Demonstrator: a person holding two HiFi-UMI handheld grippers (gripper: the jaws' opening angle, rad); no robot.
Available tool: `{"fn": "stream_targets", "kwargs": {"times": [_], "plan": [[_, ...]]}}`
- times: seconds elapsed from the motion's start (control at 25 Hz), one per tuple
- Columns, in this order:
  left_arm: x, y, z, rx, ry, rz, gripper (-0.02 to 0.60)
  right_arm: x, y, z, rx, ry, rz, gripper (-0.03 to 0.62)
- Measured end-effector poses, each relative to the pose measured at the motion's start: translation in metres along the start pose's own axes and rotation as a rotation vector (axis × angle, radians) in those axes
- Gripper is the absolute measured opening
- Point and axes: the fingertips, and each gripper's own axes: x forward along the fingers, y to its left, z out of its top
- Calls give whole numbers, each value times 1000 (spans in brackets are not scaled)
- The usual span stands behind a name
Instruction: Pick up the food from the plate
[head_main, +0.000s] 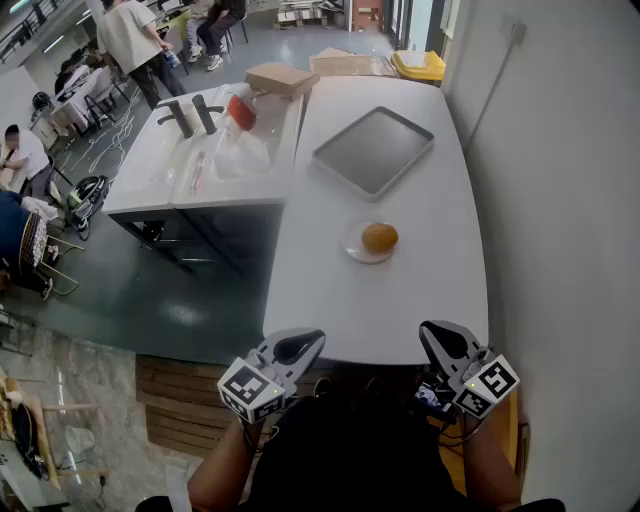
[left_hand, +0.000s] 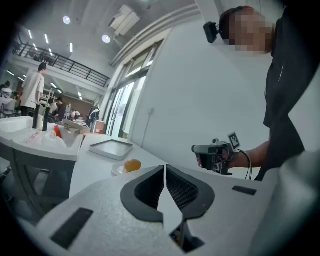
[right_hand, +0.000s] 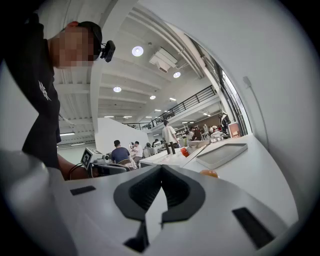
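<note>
A round orange-brown piece of food (head_main: 379, 237) lies on a small white plate (head_main: 352, 250) in the middle of the white table (head_main: 400, 300). Both grippers hang at the near edge of the table, close to my body and well short of the plate. My left gripper (head_main: 296, 347) has its jaws shut with nothing between them, and so does my right gripper (head_main: 437, 338). In the left gripper view the food (left_hand: 132, 165) shows just beyond the closed left gripper (left_hand: 164, 168). In the right gripper view only the top of the food (right_hand: 209, 173) peeks over the closed right gripper (right_hand: 161, 169).
A grey tray (head_main: 373, 150) lies beyond the plate. To the left stands a second white table (head_main: 150, 180) with dark bottles (head_main: 192, 115), a red item and a cardboard box (head_main: 281, 78). A wall runs along the right. People are at the far left.
</note>
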Motion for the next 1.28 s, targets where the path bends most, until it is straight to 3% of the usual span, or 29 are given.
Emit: {"fn": "stream_targets", "kwargs": {"times": [0.36, 0.68, 0.84, 1.04, 1.28], "plan": [[-9, 5, -6, 1, 3, -7, 15, 8, 4, -3, 2, -8, -26, 2], [-15, 19, -4, 5, -11, -30, 15, 18, 17, 3, -61, -4, -29, 6], [-19, 29, -1, 13, -29, -48, 15, 23, 24, 1, -89, 15, -47, 101], [-20, 42, -6, 46, -13, -65, 15, 28, 26, 1, -124, 32, -99, 105], [-22, 54, -15, 20, -5, -110, 15, 27, 28, 5, -172, 70, -159, 117]]}}
